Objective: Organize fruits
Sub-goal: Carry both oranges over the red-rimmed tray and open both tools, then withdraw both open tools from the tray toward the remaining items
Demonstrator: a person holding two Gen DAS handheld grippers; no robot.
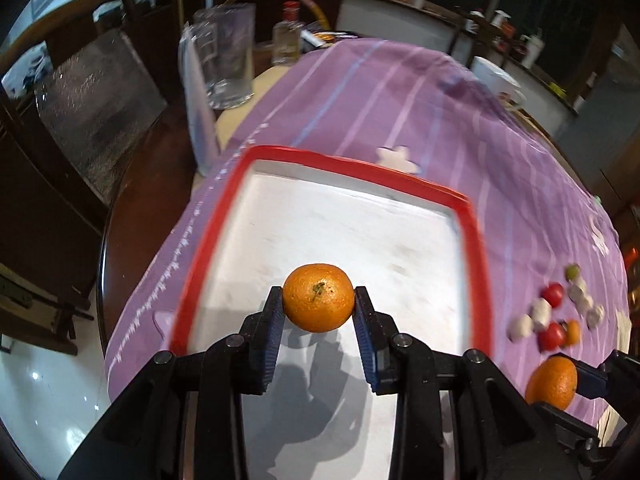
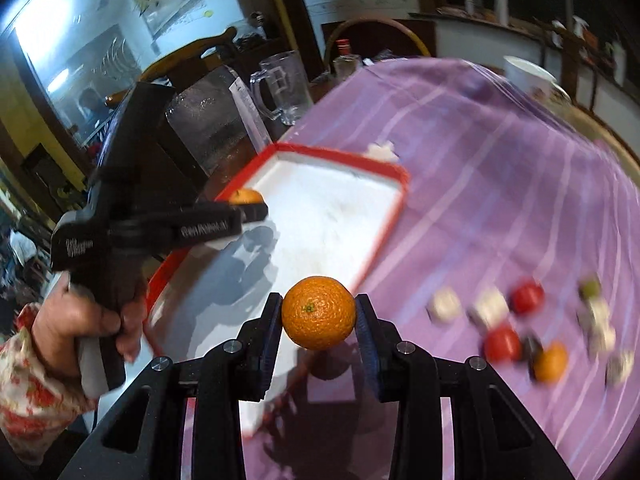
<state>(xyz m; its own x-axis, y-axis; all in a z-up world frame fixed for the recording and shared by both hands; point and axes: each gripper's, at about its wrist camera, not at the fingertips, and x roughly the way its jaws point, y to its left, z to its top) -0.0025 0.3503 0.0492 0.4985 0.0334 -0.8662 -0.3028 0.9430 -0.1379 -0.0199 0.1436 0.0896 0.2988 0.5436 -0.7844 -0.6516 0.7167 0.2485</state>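
Two oranges were in play, one clamped in each tool. The left gripper [image 1: 319, 308] had its jaws closed on the first orange [image 1: 319, 297], stem end facing the camera, held above the white floor of the red-rimmed tray [image 1: 478, 256]; its shadow fell on the tray just beneath the jaws. The right gripper [image 2: 319, 314] pinched the second orange [image 2: 319, 313] the same way, squeezed between the blue ribbed pads [image 2: 366, 332], and hung over the near right edge of that tray [image 2: 384, 236] where it meets the purple striped cloth [image 2: 500, 184]. Left of these jaws, the person's hand [image 2: 80, 320] gripped the handle of the other tool, whose orange [image 2: 246, 197] peeked out over the tray's far left side.

Off to the right of both sets of jaws, a scatter of small pieces lay on the cloth [image 1: 380, 112]: red fruits [image 2: 528, 297], a smaller orange one [image 2: 551, 361], a greenish one [image 2: 591, 288] and some pale lumps (too blurred to name). Beyond the tray, ahead and left of the jaws, stood a glass mug [image 2: 286, 88] and a clear bottle [image 1: 287, 38].
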